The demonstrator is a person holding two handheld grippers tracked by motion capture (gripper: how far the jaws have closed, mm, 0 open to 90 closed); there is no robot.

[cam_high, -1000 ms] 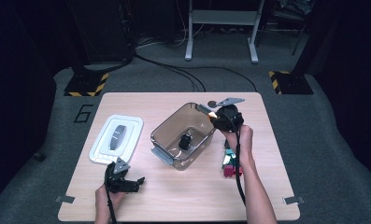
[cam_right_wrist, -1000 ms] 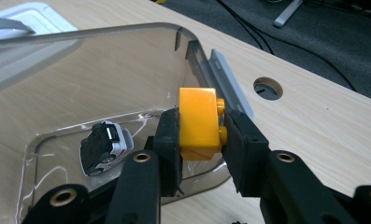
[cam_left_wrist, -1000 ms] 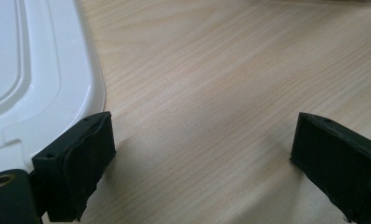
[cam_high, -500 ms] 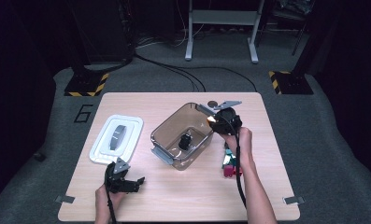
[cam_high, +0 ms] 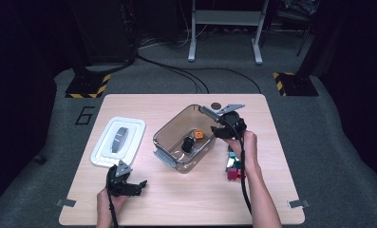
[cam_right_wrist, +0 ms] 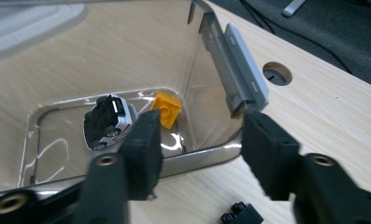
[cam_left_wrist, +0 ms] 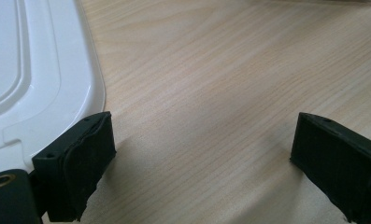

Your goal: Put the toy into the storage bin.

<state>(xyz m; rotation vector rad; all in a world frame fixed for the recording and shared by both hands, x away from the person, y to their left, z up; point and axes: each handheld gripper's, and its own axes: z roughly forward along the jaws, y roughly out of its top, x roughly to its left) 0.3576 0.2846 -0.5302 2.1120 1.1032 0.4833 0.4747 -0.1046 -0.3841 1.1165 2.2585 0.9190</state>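
A clear plastic container (cam_high: 169, 127) stands mid-table, holding a toy car (cam_high: 188, 144) and a small orange brick (cam_high: 198, 135). My right gripper (cam_high: 214, 130) hovers over the container's right rim. Its jaws have just been opening and nothing is between them. In the right gripper view the orange brick (cam_right_wrist: 167, 108) lies on the container floor beside the black-and-white car (cam_right_wrist: 106, 121), beyond my right gripper (cam_right_wrist: 199, 135). My left gripper (cam_high: 136, 185) rests open near the table's front left. In the left gripper view, my left gripper (cam_left_wrist: 204, 154) has bare wood between its pads.
The container's white lid (cam_high: 118, 141) lies flat at the left, its corner (cam_left_wrist: 33, 70) next to the left jaw. A heap of coloured bricks (cam_high: 233, 166) sits under the right forearm, and a black brick (cam_right_wrist: 241, 215) lies just below the right jaws. A grey latch (cam_right_wrist: 241, 70) hangs on the container's rim, and a cable hole (cam_right_wrist: 277, 73) lies behind it.
The orange brick, earlier up at the right gripper's tips, now lies inside the container. Neither hand has shifted.
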